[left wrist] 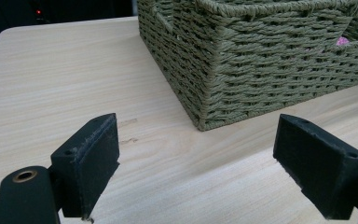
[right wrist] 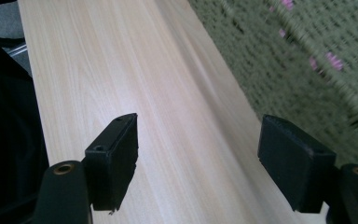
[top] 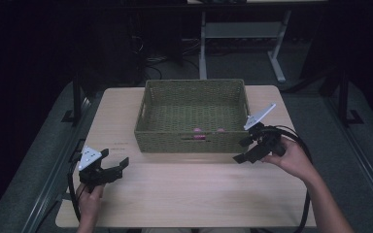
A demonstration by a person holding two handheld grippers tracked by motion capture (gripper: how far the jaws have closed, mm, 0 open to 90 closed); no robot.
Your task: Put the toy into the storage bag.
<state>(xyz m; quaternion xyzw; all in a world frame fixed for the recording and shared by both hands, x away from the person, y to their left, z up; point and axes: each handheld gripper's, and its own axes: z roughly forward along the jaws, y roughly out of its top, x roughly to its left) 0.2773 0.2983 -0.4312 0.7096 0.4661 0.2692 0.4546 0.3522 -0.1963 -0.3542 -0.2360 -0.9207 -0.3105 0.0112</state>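
Note:
An olive woven basket (top: 175, 141) stands in the middle of the pale wooden table (top: 189, 194). Small pink things (top: 197, 130) lie inside it against the front wall. My left gripper (top: 115, 159) rests low at the table's front left, open and empty, pointing toward the basket's near corner (left wrist: 205, 102); a pink bit (left wrist: 341, 41) shows through the handle slot. My right gripper (top: 240, 150) hovers by the basket's front right corner, open with nothing between its jaws. In the right gripper view the basket wall (right wrist: 279, 70) runs blurred past the right jaw, pink (right wrist: 334, 60) showing through the weave.
Bare tabletop (top: 184, 179) stretches in front of the basket between the two hands. Behind the table stand a white desk frame (top: 277, 63) and cables on a dark floor. Table edges lie close outside each hand.

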